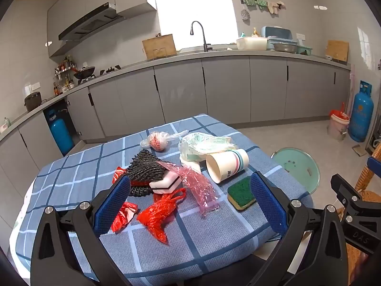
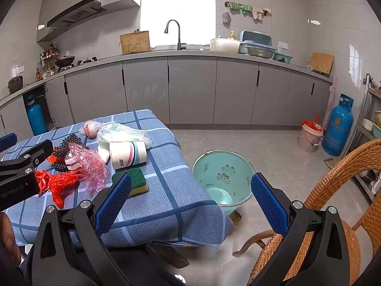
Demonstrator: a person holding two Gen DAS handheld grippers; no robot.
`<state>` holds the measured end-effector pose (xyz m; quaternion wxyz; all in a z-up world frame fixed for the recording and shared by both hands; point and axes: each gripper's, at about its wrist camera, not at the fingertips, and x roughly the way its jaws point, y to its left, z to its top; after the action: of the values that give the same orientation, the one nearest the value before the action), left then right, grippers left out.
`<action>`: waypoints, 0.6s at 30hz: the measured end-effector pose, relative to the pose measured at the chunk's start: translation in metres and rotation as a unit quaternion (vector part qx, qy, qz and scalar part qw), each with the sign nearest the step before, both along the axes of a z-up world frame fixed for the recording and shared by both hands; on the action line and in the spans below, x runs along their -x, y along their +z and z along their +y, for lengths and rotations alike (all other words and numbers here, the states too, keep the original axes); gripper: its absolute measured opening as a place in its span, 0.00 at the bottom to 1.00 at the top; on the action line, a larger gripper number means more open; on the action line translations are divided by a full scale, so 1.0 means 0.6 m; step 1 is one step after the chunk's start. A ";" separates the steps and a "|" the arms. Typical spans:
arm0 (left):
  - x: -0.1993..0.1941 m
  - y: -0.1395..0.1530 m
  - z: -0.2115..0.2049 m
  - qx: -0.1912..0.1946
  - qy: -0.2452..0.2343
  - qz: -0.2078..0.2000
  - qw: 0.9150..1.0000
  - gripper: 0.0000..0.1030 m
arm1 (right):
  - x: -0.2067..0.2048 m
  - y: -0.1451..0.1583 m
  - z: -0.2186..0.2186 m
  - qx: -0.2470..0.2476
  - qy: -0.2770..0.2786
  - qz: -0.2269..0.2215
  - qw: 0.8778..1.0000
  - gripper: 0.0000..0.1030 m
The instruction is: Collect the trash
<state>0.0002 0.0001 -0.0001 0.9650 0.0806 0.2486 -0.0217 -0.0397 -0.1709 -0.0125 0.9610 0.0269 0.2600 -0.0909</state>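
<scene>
Trash lies on a table with a blue checked cloth (image 1: 166, 250): a red plastic bag (image 1: 157, 214), pink bubble wrap (image 1: 200, 186), a tipped paper cup (image 1: 226, 164), a clear bag with greenish contents (image 1: 202, 145) and a small knotted bag holding something red (image 1: 157, 140). My left gripper (image 1: 190, 205) is open above the near side of the pile and holds nothing. My right gripper (image 2: 190, 200) is open over the table's right corner (image 2: 190, 205) and holds nothing. A teal basin (image 2: 221, 178) stands on the floor to the right of the table.
A green-and-yellow sponge (image 1: 240, 195), a black knobbly cloth (image 1: 145, 166) and a white-and-pink sponge (image 1: 165, 183) also lie on the cloth. A wicker chair (image 2: 333, 190) stands at the right. A lined bin (image 2: 309, 138) and a blue gas cylinder (image 2: 338, 128) stand by the far cabinets.
</scene>
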 end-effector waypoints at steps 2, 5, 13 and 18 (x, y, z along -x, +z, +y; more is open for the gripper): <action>0.000 0.000 0.000 -0.001 0.000 0.000 1.000 0.96 | 0.000 0.000 0.000 0.001 0.000 0.000 1.000 0.96; -0.002 -0.001 0.002 -0.001 0.000 0.000 1.000 0.96 | 0.000 0.000 -0.001 0.000 -0.001 -0.001 1.000 0.96; 0.001 0.003 -0.005 -0.003 0.000 -0.003 1.000 0.96 | 0.000 0.000 0.001 0.002 0.000 -0.001 1.000 0.96; 0.003 0.003 0.002 -0.003 0.002 -0.005 1.000 0.96 | 0.000 0.000 0.001 0.001 0.000 -0.001 1.000 0.96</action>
<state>-0.0014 0.0013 0.0015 0.9659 0.0829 0.2444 -0.0188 -0.0394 -0.1704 -0.0125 0.9613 0.0256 0.2589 -0.0912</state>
